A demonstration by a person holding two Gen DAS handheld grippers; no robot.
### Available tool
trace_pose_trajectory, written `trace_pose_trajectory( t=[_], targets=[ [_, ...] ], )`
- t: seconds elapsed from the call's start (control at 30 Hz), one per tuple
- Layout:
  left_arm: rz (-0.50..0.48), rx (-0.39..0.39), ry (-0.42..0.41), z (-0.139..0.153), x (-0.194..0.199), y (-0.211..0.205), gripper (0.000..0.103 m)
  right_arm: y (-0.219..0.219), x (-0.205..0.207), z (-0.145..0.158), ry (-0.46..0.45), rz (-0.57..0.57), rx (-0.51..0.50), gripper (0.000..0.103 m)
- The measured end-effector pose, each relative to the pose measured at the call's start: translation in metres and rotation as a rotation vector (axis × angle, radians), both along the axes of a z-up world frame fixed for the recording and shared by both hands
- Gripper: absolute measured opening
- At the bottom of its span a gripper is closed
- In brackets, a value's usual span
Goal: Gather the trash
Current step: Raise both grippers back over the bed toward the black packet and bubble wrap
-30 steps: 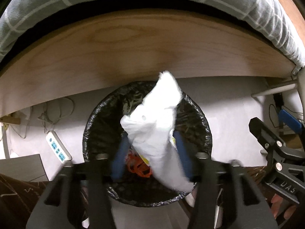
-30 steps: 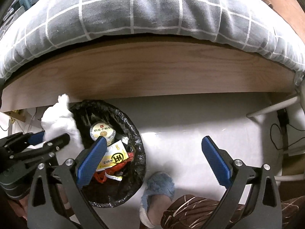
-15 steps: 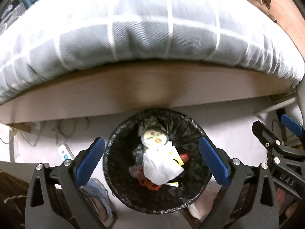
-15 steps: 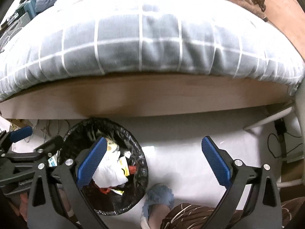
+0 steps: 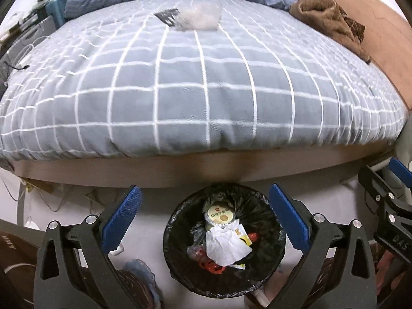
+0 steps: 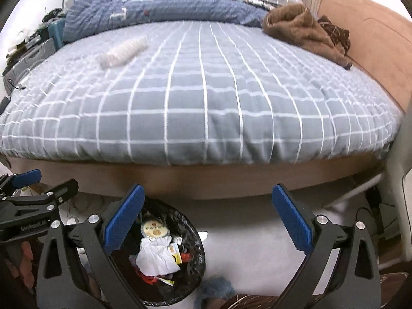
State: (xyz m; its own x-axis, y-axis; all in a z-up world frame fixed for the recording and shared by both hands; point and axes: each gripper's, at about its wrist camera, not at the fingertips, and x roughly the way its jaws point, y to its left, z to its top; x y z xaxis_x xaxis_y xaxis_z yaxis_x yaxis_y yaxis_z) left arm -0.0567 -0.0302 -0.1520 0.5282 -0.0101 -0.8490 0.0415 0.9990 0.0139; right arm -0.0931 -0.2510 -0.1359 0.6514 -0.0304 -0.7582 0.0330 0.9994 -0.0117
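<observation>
A round bin with a black liner (image 5: 273,247) stands on the floor in front of the bed; it also shows in the right wrist view (image 6: 195,234). Inside lie a crumpled white tissue (image 5: 225,244) (image 6: 157,256), a round lidded cup (image 5: 219,215) and red and yellow wrappers. My left gripper (image 5: 204,213) is open and empty above the bin. My right gripper (image 6: 207,213) is open and empty, right of the bin. On the grey checked bedspread (image 5: 200,77) lie a clear crumpled plastic bag (image 5: 198,19) with a dark card, seen as a pale blurred shape in the right wrist view (image 6: 123,51).
A brown garment (image 6: 306,31) lies at the bed's far right, blue bedding (image 6: 164,7) at the head. The wooden bed frame (image 5: 195,170) runs behind the bin. A blue slipper (image 5: 140,273) is on the floor left of the bin. Cables lie at the far left.
My left gripper opened and let the white tissue fall into the bin. Both grippers then rose and tilted up, bringing the bed top into view.
</observation>
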Motion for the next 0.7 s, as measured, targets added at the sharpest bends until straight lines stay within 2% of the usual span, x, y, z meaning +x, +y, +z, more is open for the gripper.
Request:
trace_pose_trajectory(
  t=[0.33,0.53,0.7],
  targets=[
    [0.001,-0.004,-0.097,0.051,0.009,0.014,0.097,0.026,0.003,0.052,-0.117,0.021,-0.014,0.095],
    [0.032,-0.017,-0.143,0.085,0.032,0.031,0.097,0.039,0.021,0.083,-0.151,0.033,-0.007,0.095],
    [0.058,0.003,-0.179,0.105,0.053,0.047,0.097,0.056,0.049,0.103,-0.186,0.057,-0.031,0.095]
  ],
)
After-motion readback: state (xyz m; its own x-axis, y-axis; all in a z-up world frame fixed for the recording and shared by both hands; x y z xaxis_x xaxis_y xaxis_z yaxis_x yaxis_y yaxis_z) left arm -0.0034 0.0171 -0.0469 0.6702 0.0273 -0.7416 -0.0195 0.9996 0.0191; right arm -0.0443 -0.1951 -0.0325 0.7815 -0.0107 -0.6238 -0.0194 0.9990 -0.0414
